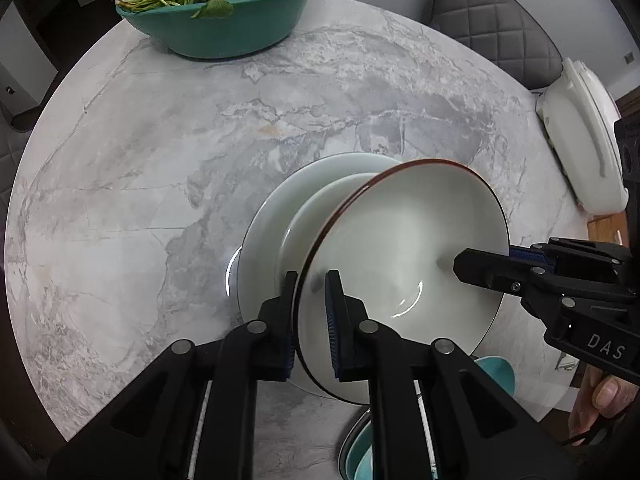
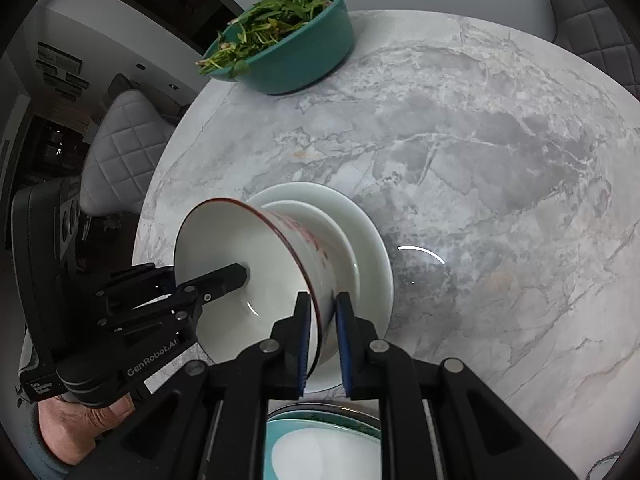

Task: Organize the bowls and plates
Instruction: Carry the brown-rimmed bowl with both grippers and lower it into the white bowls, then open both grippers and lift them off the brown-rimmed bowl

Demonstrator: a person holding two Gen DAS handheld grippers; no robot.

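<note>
A white bowl [image 1: 400, 248] with a red-brown rim hangs tilted just above a stack of white plates on the marble table [image 1: 160, 160]. The stack is a large plate [image 1: 264, 232] with a smaller dish [image 1: 316, 208] on it. My left gripper [image 1: 312, 280] is shut on the bowl's near-left rim. My right gripper [image 1: 472, 262] is shut on the opposite rim, one finger inside the bowl. In the right wrist view the right gripper [image 2: 323, 300] clamps the bowl [image 2: 240, 240] wall, which has a red pattern outside. There the left gripper [image 2: 236, 276] reaches in over the plates [image 2: 360, 232].
A teal basin of leafy greens [image 1: 224, 20] stands at the table's far edge. Teal dishes [image 2: 320, 440] are stacked at the near edge under the grippers. A white appliance [image 1: 580, 140] lies at the right edge. Quilted chairs [image 1: 492, 20] surround the table. A hand [image 2: 80, 420] holds the left gripper.
</note>
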